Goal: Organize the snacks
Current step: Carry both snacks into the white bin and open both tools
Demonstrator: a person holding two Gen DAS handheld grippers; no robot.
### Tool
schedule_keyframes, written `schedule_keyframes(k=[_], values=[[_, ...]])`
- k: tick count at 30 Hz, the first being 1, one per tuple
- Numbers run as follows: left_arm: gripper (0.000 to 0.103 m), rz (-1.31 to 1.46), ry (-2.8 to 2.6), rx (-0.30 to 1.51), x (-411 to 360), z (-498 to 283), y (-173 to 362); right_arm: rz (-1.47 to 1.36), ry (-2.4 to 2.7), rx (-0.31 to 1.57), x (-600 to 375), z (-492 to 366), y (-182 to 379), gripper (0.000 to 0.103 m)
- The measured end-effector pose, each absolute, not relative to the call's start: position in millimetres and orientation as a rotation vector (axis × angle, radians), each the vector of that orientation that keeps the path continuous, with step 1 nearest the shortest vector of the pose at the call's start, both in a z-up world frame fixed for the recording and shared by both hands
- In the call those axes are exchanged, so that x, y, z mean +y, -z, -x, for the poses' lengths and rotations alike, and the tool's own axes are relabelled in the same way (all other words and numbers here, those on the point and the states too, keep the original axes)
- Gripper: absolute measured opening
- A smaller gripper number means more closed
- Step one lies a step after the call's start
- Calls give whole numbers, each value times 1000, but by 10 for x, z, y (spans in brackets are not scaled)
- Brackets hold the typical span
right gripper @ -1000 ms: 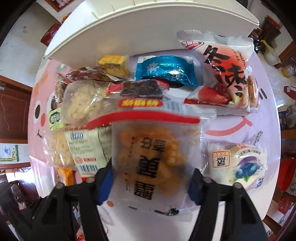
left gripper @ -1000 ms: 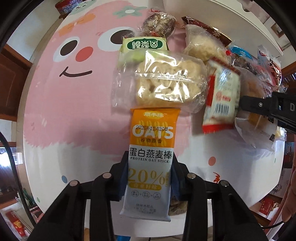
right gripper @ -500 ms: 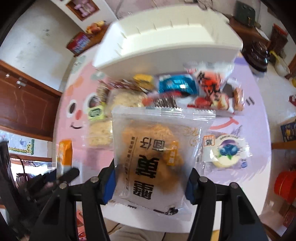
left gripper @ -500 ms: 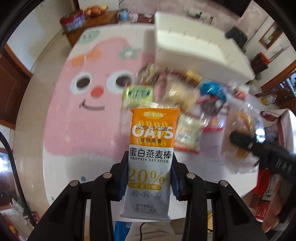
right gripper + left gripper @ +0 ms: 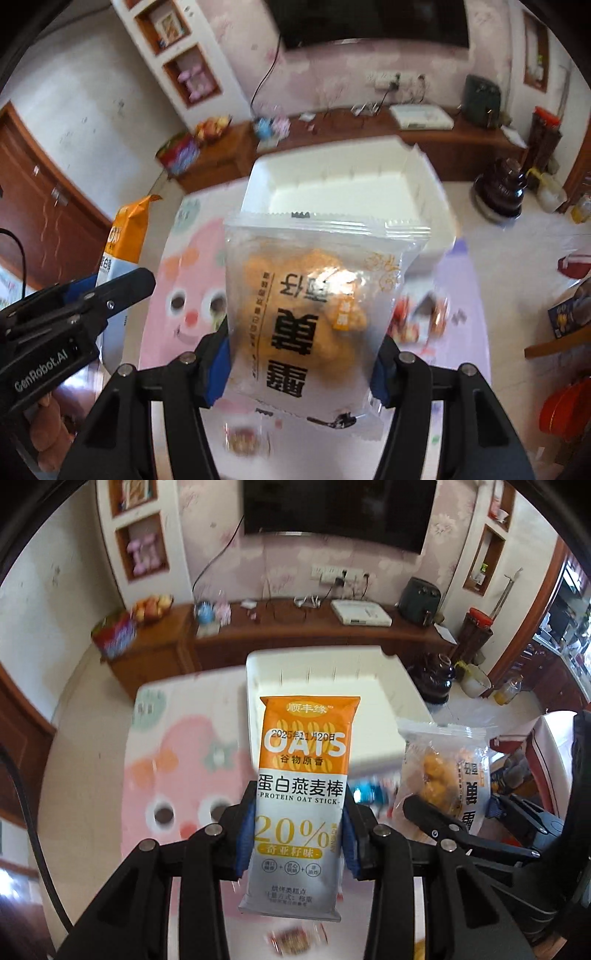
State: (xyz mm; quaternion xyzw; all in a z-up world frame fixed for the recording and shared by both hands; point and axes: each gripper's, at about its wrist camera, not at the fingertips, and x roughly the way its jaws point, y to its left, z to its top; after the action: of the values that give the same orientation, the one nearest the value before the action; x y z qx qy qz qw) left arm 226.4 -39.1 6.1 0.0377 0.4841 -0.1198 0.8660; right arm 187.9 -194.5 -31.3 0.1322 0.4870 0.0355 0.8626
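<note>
Both claws are full, the left gripper (image 5: 299, 843) clamped on the oat bar (image 5: 303, 771) and the right gripper (image 5: 301, 363) on the puff bag (image 5: 314, 317), both aloft with the bare white bin (image 5: 424, 192) at twelve o'clock, so I judge sorting barely begun, with other snacks (image 5: 417, 317) left on the table (image 5: 110, 775)

An orange-and-white oat bar (image 5: 301, 794) stands upright, held aloft; beside it a clear pack of golden puffs (image 5: 314, 314), also lifted.
</note>
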Motion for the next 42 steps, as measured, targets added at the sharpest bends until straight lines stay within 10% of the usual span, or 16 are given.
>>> schedule_keyframes(k=[19,21,24,42], values=[[39,-134,223,1164,-756,-4112,1065,-225,197,1026,-2200,-3773,666,64],[42,-143,215,1177,-755,-4153,1168,-213,177,1063,-2160,-3832,812,65],[90,-165,199,1177,-739,-4145,1239,-212,152,1106,-2096,-3817,974,70],[92,-14,241,997,-220,-3293,721,-258,65,892,-1834,-3107,231,75]])
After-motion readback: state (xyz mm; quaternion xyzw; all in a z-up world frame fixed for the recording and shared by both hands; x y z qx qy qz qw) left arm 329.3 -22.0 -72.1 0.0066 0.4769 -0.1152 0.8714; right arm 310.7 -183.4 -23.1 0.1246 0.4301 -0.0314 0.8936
